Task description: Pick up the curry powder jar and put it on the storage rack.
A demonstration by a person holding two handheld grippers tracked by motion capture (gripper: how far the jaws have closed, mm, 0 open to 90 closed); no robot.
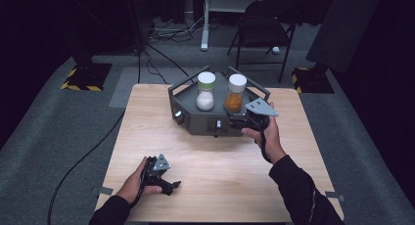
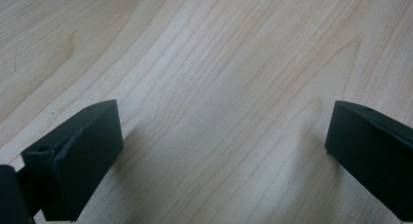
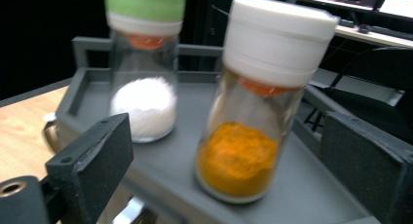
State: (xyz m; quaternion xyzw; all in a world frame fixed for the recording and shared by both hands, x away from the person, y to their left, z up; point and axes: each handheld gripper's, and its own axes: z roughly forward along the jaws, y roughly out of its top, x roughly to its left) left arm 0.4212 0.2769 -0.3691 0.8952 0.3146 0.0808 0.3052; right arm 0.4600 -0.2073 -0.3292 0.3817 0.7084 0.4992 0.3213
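A dark grey tray stands at the far middle of the wooden table. On it stand two glass jars: one with a green-and-white lid and white powder, one with a white lid and orange powder. My right gripper is open at the tray's front right edge, its jaws on either side of the orange jar but short of it. My left gripper rests open near the table's front left, over bare wood.
The tray has rail handles along its sides and knobs on its front wall. Beyond the table stand a folding chair, stand bases with yellow-black tape and cables on the grey floor.
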